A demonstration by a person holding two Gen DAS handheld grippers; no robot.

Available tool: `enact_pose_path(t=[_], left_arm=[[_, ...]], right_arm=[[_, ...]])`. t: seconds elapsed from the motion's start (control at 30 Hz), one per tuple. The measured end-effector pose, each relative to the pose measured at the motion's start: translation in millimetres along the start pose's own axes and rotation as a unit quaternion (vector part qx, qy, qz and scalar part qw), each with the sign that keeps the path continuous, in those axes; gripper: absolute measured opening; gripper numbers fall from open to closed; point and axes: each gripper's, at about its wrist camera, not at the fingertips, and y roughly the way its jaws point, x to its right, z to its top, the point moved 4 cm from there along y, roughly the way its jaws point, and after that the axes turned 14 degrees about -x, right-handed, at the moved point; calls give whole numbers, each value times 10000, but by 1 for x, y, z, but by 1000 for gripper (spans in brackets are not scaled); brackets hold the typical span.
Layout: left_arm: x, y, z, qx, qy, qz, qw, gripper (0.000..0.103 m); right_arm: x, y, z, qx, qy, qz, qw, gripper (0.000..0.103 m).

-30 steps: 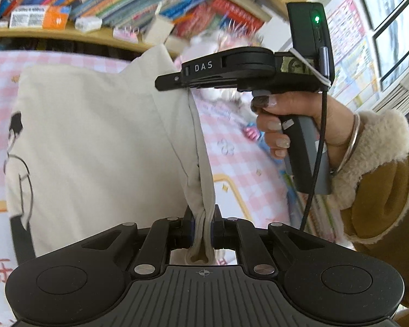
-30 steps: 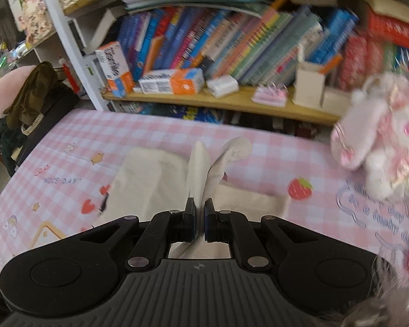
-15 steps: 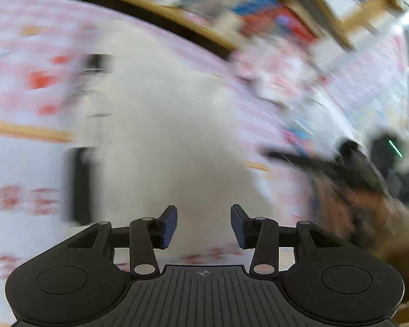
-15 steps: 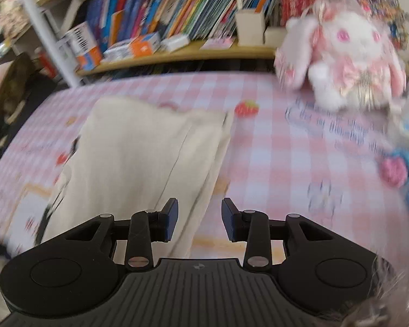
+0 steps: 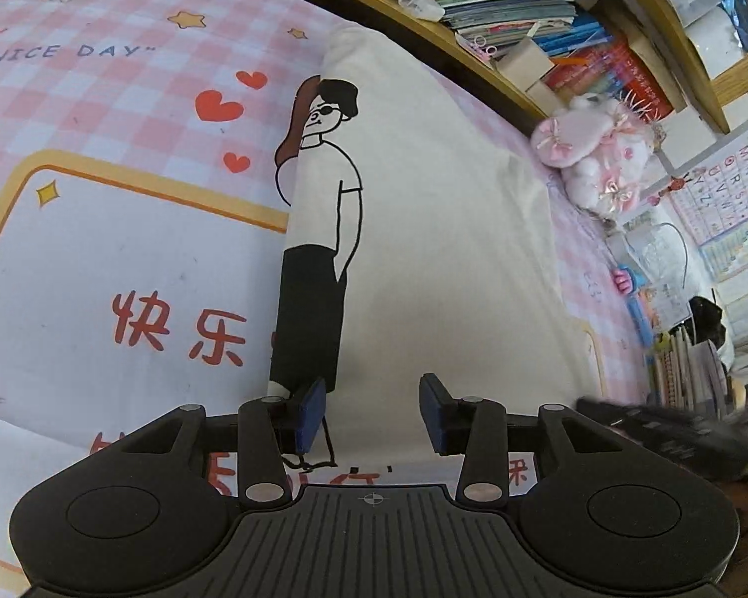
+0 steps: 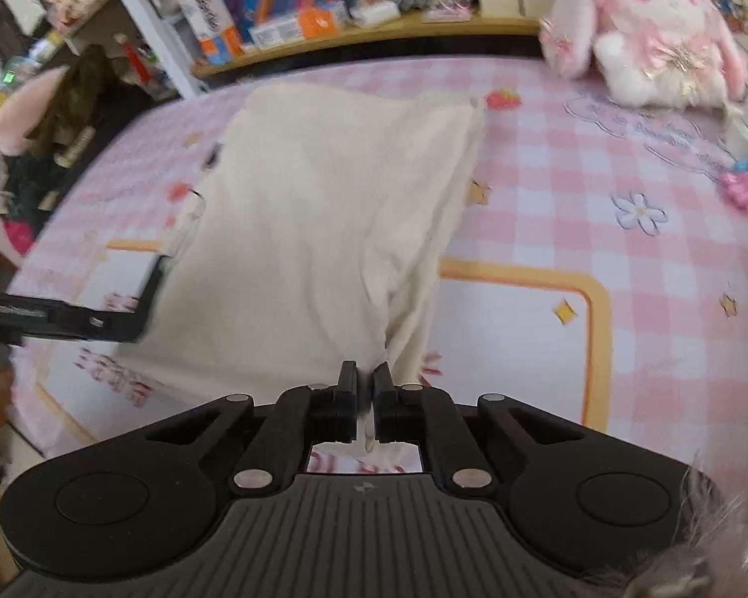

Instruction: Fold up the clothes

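Lying folded on the counter [image 5: 99, 259], a cream garment [image 5: 439, 229] is seen with its long left edge doubled over, so that a printed figure in sunglasses, white tee and black trousers is split along the fold. "NICE DAY" is printed on the pink checked cloth covering the counter, and red Chinese characters 快乐 are read inside an orange-framed white panel. Open cloth is left on both sides of the garment; a bookshelf [image 6: 354, 15] runs along the far edge and a pink plush rabbit [image 6: 658, 25] sits at the far right corner.

The left tongs [image 5: 371, 413] are held partly open, nothing pressed between the pads, with the garment's near edge below them. The right tongs [image 6: 365, 398] are closed on a pinch of the garment's near right corner, having just been closing.

A second ago both tongs were clamped on the raised garment; it has since been laid flat, released by both, and regripped by the right.
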Motion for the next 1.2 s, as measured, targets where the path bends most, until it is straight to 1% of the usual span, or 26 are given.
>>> enact_pose_path(t=[0.1, 0.17, 0.2, 0.23, 0.3, 0.37, 0.43, 0.5, 0.57, 0.67, 0.8, 0.93, 1.1, 1.17, 1.2], left_arm=[[-2, -7, 6, -16, 44, 82, 10000, 41], [-4, -17, 16, 92, 38, 84, 9999, 42], [-6, -24, 22, 167, 26, 72, 9998, 42], [-8, -30, 30, 249, -2, 58, 9997, 43], [-13, -41, 50, 410, -96, 30, 9991, 43], [-16, -47, 72, 504, -139, 25, 9986, 46], [-18, -49, 96, 586, -102, 18, 9982, 56], [-22, -45, 122, 582, -128, 2, 9982, 59], [-27, -39, 146, 564, -163, -25, 9983, 59], [-35, -21, 176, 464, -232, -98, 9986, 59], [-42, 2, 205, 295, -224, -87, 9993, 59], [-49, 19, 225, 170, -284, -366, 9988, 59], [-53, 30, 244, 158, -299, -814, 9961, 60], [-54, 33, 250, 203, -270, -934, 9951, 57], [-52, 34, 252, 223, -211, -967, 9948, 47]], right_arm=[[9, 11, -4, -6, 281, 123, 9995, 6], [10, 9, -3, -14, 390, 151, 9991, 7], [9, 7, -3, -3, 423, 156, 9990, 14], [7, 4, -4, 32, 435, 158, 9989, 17], [2, -2, -6, 92, 477, 151, 9987, 17], [4, 2, -9, 36, 650, 77, 9979, 18], [7, 9, -13, -28, 871, -14, 9962, 21], [7, 10, -16, 45, 1089, -61, 9940, 21], [6, 12, -19, 114, 1285, -120, 9916, 21], [2, 12, -21, 154, 1376, -245, 9901, 21], [-1, 12, -21, 163, 1527, -357, 9875, 21], [-5, 14, -19, 132, 1596, -517, 9857, 21], [-8, 14, -17, 100, 1691, -677, 9832, 21], [-10, 14, -17, 97, 1733, -730, 9821, 21], [-10, 15, -17, 97, 1753, -754, 9816, 22]])
